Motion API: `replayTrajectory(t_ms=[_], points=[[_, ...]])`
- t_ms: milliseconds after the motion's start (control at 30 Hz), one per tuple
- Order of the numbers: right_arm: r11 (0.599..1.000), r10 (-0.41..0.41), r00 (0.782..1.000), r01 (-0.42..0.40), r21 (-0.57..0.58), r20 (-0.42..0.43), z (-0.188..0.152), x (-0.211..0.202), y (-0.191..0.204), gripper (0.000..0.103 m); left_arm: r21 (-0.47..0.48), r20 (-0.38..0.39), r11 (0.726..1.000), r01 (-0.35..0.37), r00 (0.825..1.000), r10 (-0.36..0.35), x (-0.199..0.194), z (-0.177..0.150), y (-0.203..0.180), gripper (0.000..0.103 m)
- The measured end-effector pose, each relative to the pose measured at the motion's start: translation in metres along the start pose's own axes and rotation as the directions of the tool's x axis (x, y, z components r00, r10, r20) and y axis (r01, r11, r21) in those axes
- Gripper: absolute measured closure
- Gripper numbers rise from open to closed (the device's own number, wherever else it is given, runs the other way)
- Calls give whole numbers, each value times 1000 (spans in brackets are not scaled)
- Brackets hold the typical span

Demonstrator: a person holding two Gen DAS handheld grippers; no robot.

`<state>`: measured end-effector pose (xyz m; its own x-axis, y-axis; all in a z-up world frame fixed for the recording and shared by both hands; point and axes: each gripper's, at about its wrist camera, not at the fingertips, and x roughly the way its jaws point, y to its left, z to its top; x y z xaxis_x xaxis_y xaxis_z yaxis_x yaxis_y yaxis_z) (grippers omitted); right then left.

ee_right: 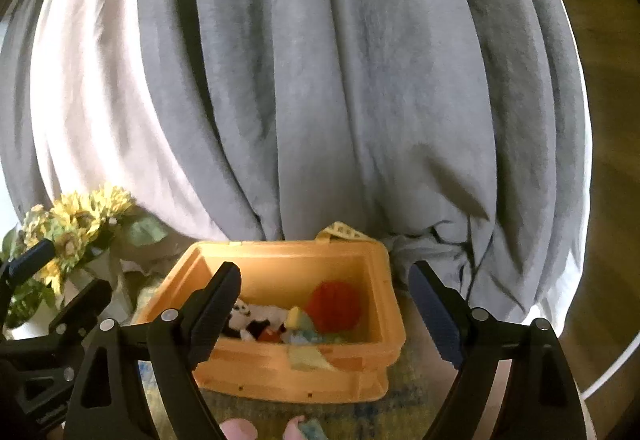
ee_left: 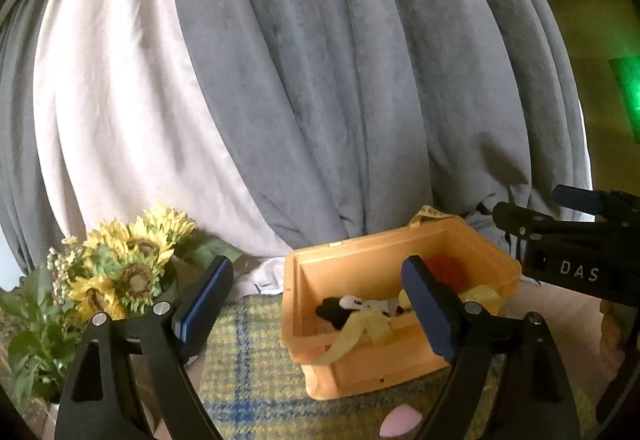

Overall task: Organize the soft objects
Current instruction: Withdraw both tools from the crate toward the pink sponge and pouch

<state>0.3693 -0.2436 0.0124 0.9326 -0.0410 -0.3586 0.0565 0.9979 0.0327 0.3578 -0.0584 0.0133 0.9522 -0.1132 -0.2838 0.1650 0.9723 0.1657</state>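
An orange plastic bin (ee_left: 356, 372) stands on a yellow and blue plaid mat (ee_left: 256, 388); it also shows in the right wrist view (ee_right: 296, 368). Inside lie a red spiky ball (ee_right: 335, 306), a black and white plush toy (ee_right: 256, 316) and yellow ribbon (ee_left: 360, 328). My left gripper (ee_left: 316, 306) is open and empty, held above the bin's near left side. My right gripper (ee_right: 326, 310) is open and empty over the bin. A pink soft piece (ee_left: 400, 420) lies on the mat in front of the bin; pink pieces also show in the right wrist view (ee_right: 238, 430).
Grey and white curtains (ee_left: 320, 80) hang behind the bin. A vase of artificial sunflowers (ee_left: 128, 264) stands to the left. The right gripper's body (ee_left: 580, 256) shows at the right edge of the left wrist view. A wooden floor (ee_right: 612, 120) lies at right.
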Motion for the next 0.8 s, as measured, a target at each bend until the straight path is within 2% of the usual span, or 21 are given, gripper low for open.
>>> replayTrajectory(t_ms=[233,467,700,800], points=[[1000,1,999,-2,-7,-36,-23,-10,1,16,-18,-82,1000,20,996,-22,-5,-26,-5,16],[1000,22,991,-21,8,-129,-49,-2,1,16,-13,-164,999,43,985,-45,-1,-54,-11,16],[999,34,974,-39,-17,-222,-80,12,4,17,36,-228,997,67,972,-57,5,-83,-24,16],[999,41,963,-47,-18,-267,-94,19,3,17,43,-272,995,94,959,-78,12,-97,-30,16]])
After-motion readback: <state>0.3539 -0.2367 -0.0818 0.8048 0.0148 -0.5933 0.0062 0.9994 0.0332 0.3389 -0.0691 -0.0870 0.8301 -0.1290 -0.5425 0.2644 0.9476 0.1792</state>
